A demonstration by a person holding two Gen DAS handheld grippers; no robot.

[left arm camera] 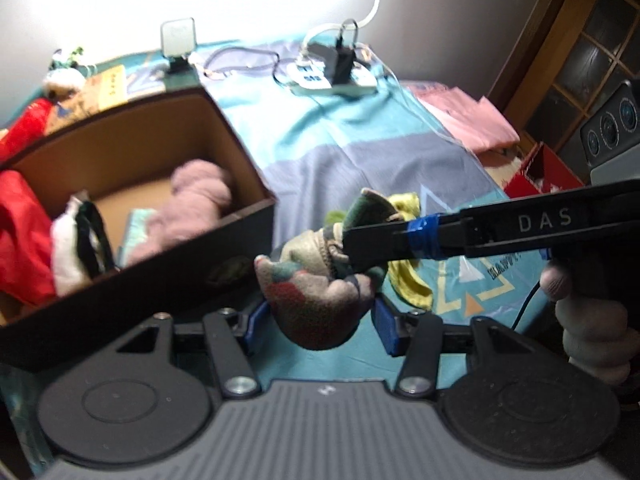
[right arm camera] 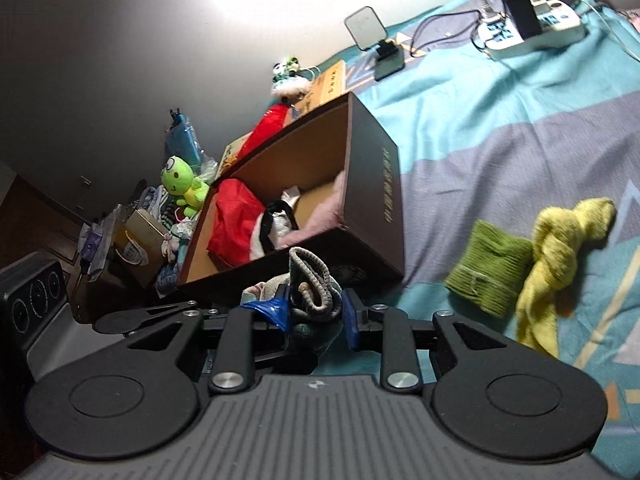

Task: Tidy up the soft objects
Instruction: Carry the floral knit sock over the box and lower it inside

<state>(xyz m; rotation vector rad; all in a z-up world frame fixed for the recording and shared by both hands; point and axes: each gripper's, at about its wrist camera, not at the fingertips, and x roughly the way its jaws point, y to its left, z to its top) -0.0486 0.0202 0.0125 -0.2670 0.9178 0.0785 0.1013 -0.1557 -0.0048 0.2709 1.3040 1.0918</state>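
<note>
A multicoloured fleece sock bundle [left arm camera: 316, 296] hangs between both grippers just in front of a dark cardboard box [left arm camera: 240, 128]. My left gripper [left arm camera: 318, 326] is shut on its lower part. My right gripper [right arm camera: 314, 314] is shut on its cuffed end [right arm camera: 316, 284]; its fingers [left arm camera: 384, 244] reach in from the right in the left wrist view. The box [right arm camera: 376, 184] holds a pink soft item [left arm camera: 192, 204], a red cloth [left arm camera: 20, 236] and a black-and-white item [left arm camera: 78, 240]. A green knit piece [right arm camera: 488, 268] and a knotted yellow cloth [right arm camera: 560, 248] lie on the bedspread to the right.
A power strip with chargers and cables [left arm camera: 340, 76] and a small stand-mounted device [left arm camera: 178, 40] sit at the far edge of the teal and grey bedspread [left arm camera: 360, 152]. A green frog plush [right arm camera: 184, 184] and clutter lie beyond the box. Pink fabric [left arm camera: 468, 116] is far right.
</note>
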